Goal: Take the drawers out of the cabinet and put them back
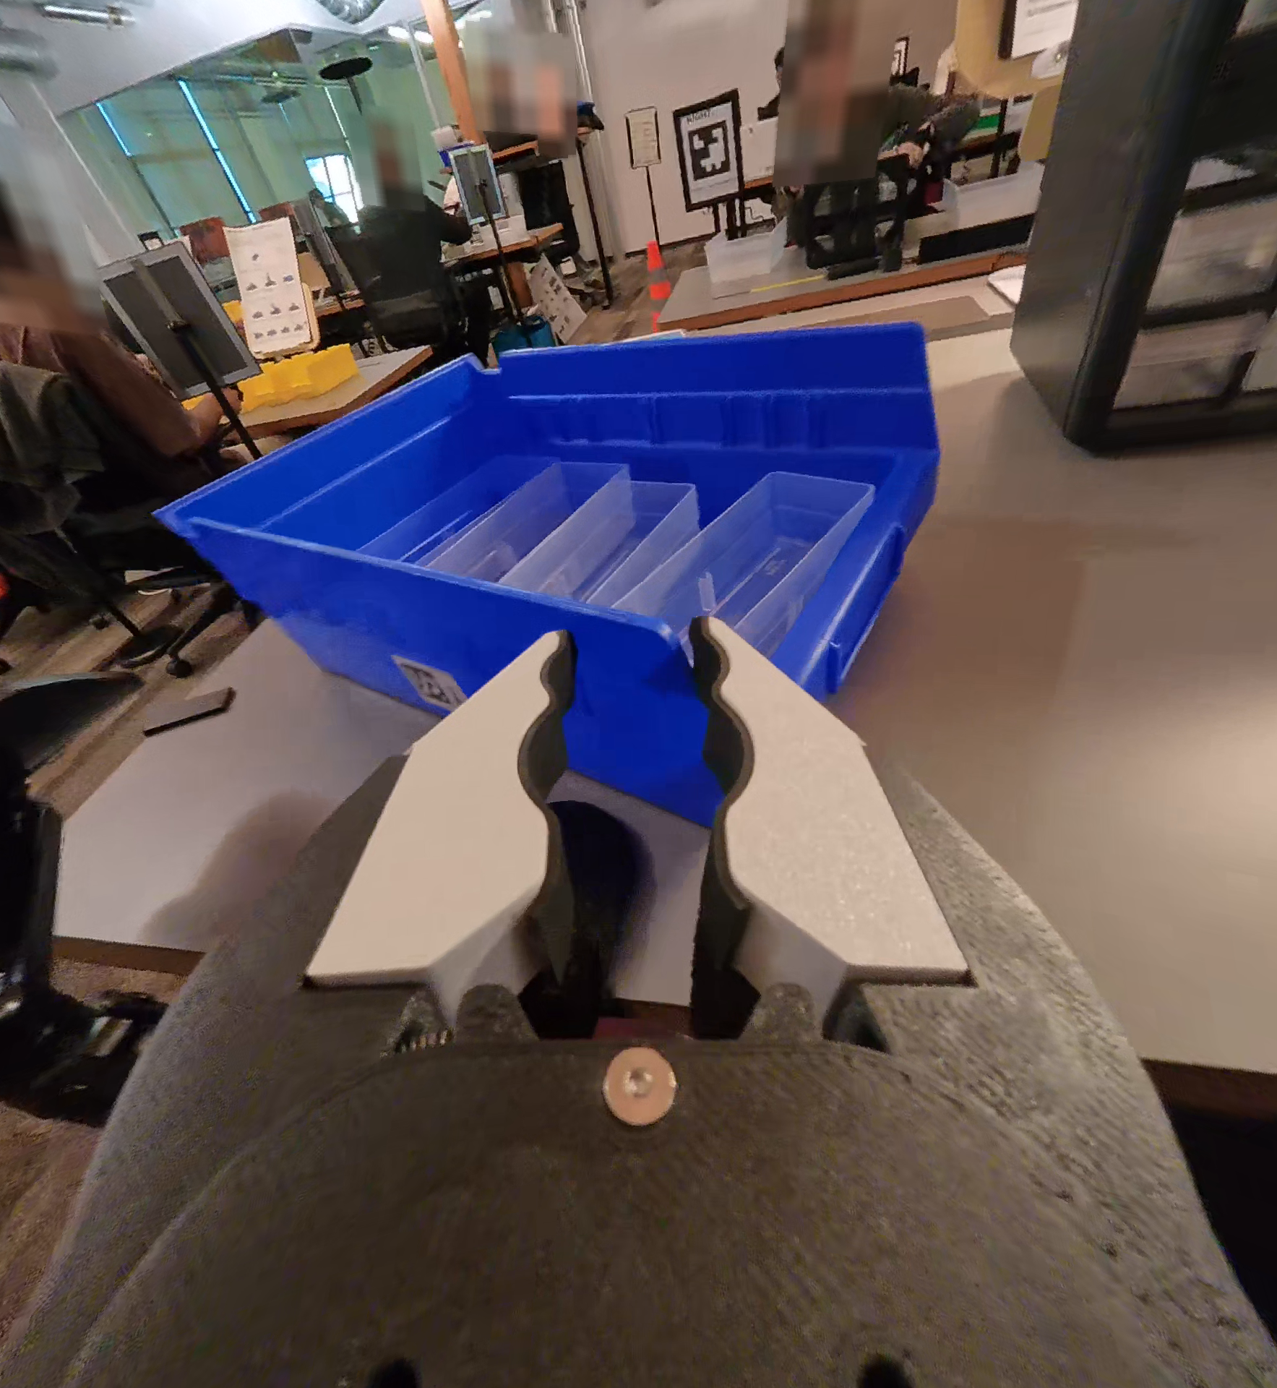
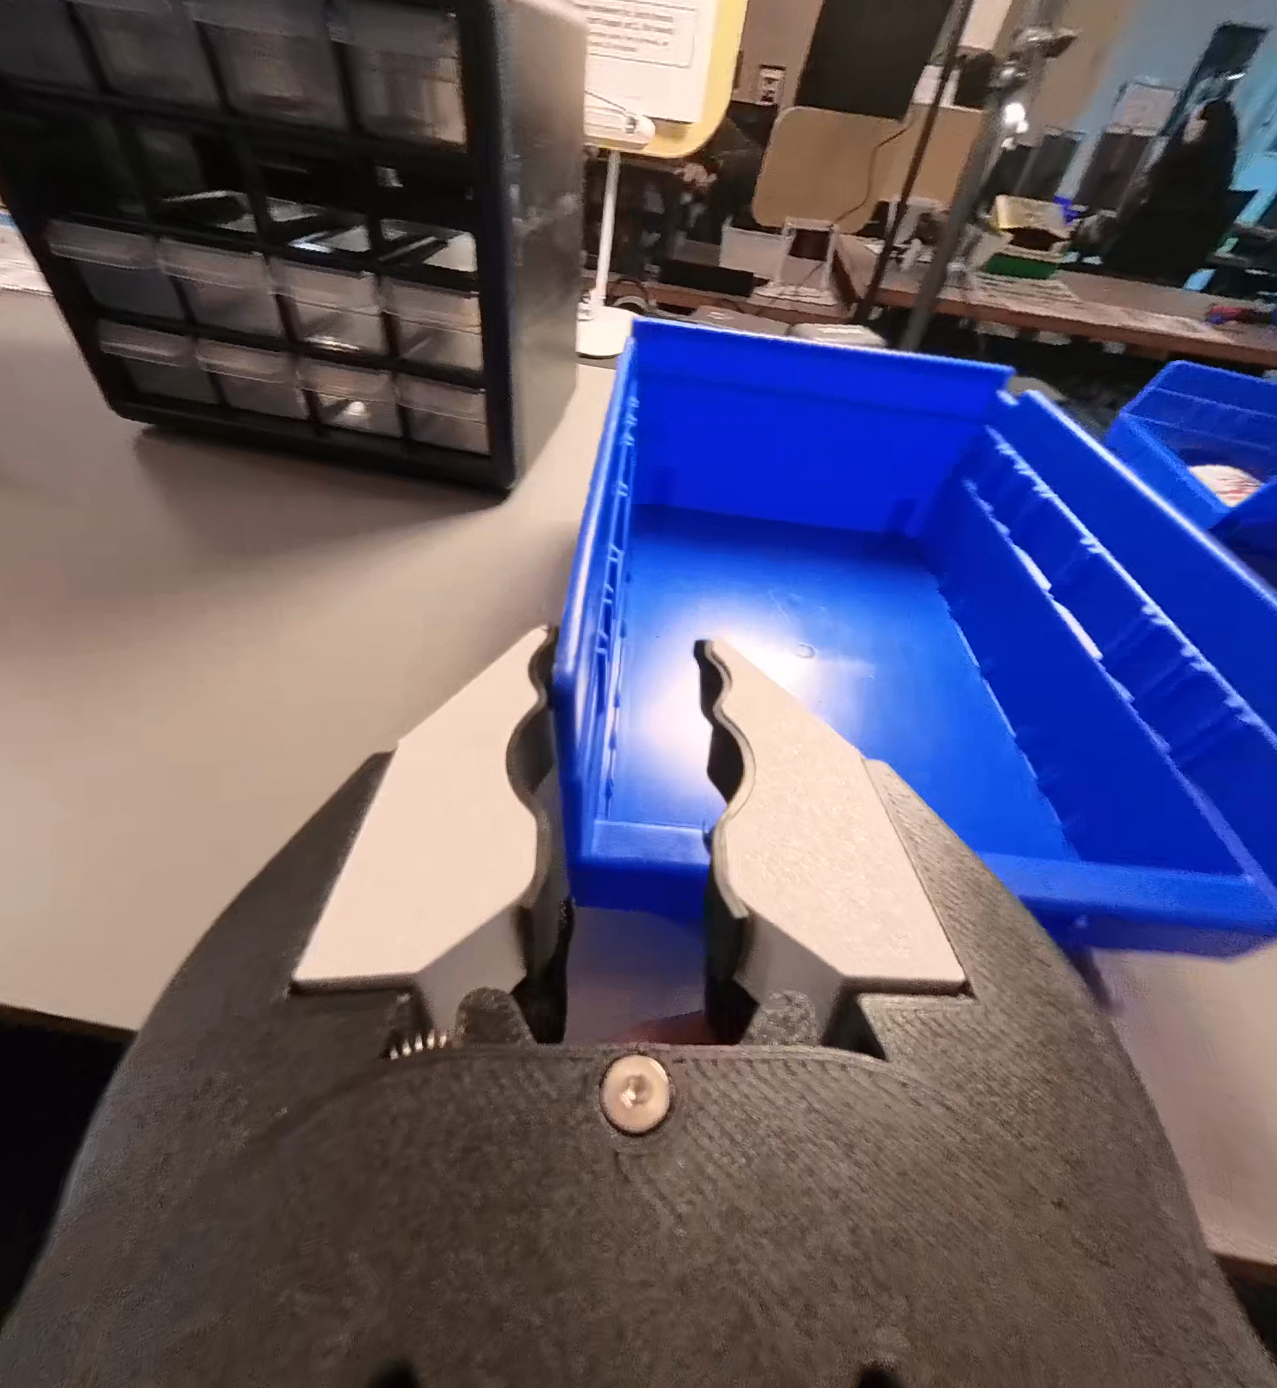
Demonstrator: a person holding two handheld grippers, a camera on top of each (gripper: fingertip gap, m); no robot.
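In the left wrist view a blue bin (image 1: 432, 601) on the grey table holds several clear plastic drawers (image 1: 770, 541). My left gripper (image 1: 635, 646) is open in front of the bin's near right corner, and nothing is pressed between its pads. The black cabinet (image 1: 1221, 263) stands at the far right. In the right wrist view the cabinet (image 2: 245, 263) is at the upper left; one row has open slots. My right gripper (image 2: 624, 642) is open astride the left wall (image 2: 582, 601) of an empty blue bin (image 2: 808, 420). The left pad is outside against the wall; the right pad is inside, apart from it.
More blue bins (image 2: 1221, 420) stand to the right of the empty one. A white lamp base (image 2: 605, 338) sits behind the table. Bare grey tabletop (image 1: 1108, 638) lies between the drawer bin and the cabinet. People sit at desks beyond the table's left edge.
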